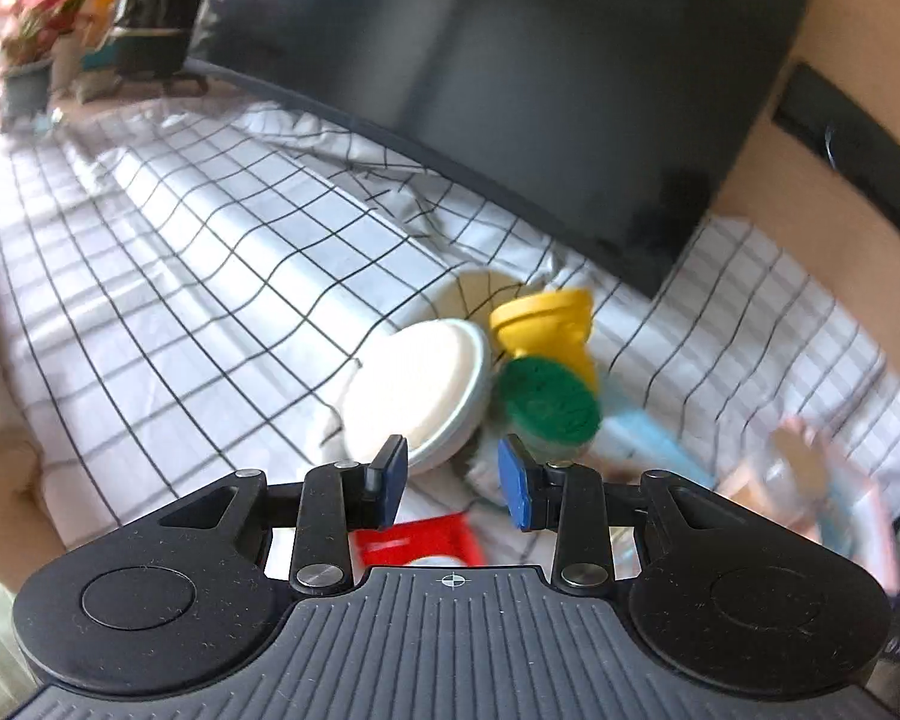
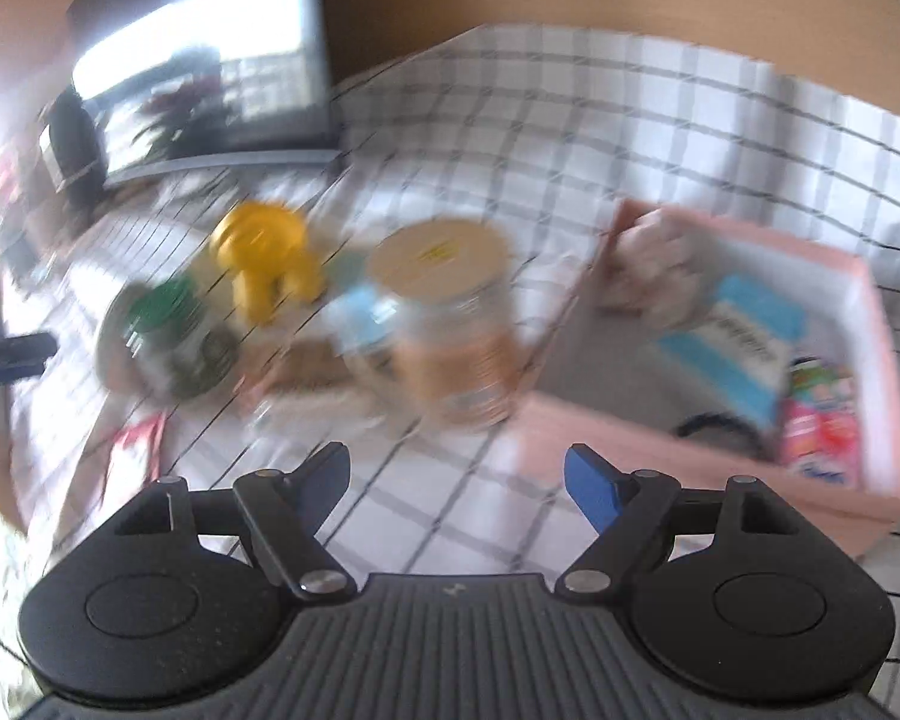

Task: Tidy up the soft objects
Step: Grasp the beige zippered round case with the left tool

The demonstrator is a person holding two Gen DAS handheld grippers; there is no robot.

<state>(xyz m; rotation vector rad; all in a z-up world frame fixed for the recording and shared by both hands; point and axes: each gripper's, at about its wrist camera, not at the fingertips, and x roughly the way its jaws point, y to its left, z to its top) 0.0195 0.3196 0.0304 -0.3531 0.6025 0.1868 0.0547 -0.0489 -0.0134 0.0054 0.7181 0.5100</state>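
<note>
1. Your left gripper (image 1: 455, 483) sits at the bottom centre of the left wrist view, its blue pads partly apart with nothing between them.
2. Your right gripper (image 2: 457, 483) fills the bottom of the right wrist view, jaws spread wide and empty over the checked cloth (image 2: 510, 120).
3. Just under the left pads, low in the frame, a red packet (image 1: 417, 543) lies on the cloth.
4. Just beyond the left pads, at centre, a white-lidded container (image 1: 417, 390) touches a green-lidded jar (image 1: 549, 399); a yellow plastic piece (image 1: 546, 327) stands right behind them.
5. In the right wrist view, a clear jar with a tan lid (image 2: 444, 324) stands at centre, beyond the open jaws.
6. Left of it stand the same green-lidded jar and, farther back, the yellow piece, both blurred.
7. At the right of that view, the pink box (image 2: 720, 456) holds a pale soft bundle (image 2: 654, 264) in its far corner, a blue-and-white pack (image 2: 738, 342) in the middle and a pink packet (image 2: 819, 420) at its near right.
8. Farthest, a dark monitor (image 1: 510, 72) fills the top of the left wrist view.
</note>
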